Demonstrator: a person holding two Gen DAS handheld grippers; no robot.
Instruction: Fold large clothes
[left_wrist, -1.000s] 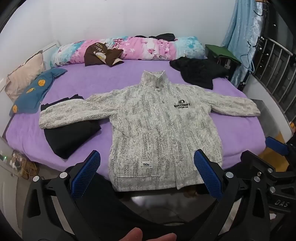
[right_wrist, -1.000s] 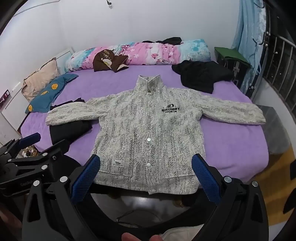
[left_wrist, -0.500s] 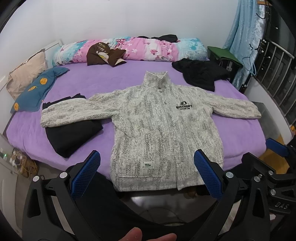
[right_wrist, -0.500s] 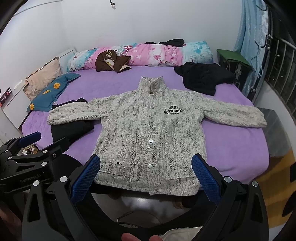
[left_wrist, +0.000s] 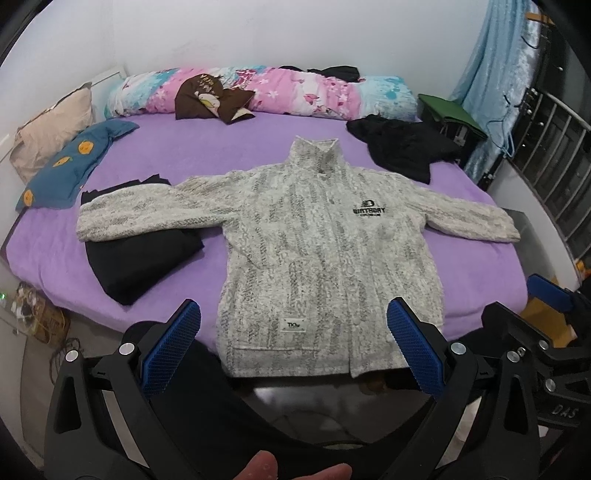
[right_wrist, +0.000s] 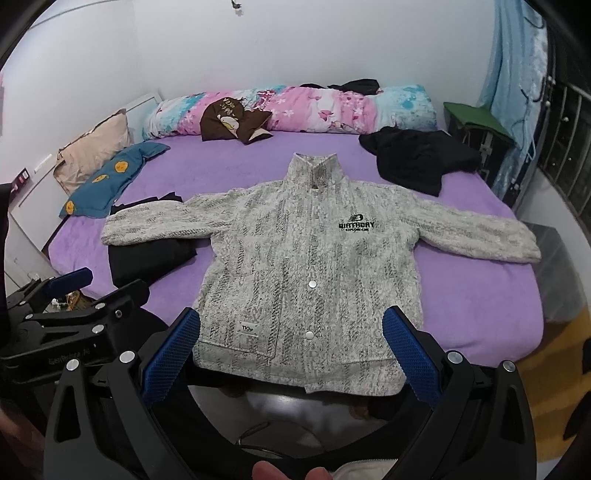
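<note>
Lies flat on the purple bed, sleeves spread: grey jacket. Spread wide apart and empty near its hem: left hand-held gripper, right hand-held gripper.

The jacket's left sleeve covers part of the black garment beneath it, and its hem hangs past the bed's near edge. The small lettering under its chest logo is too fine to read. The hem label is also unclear.
</note>
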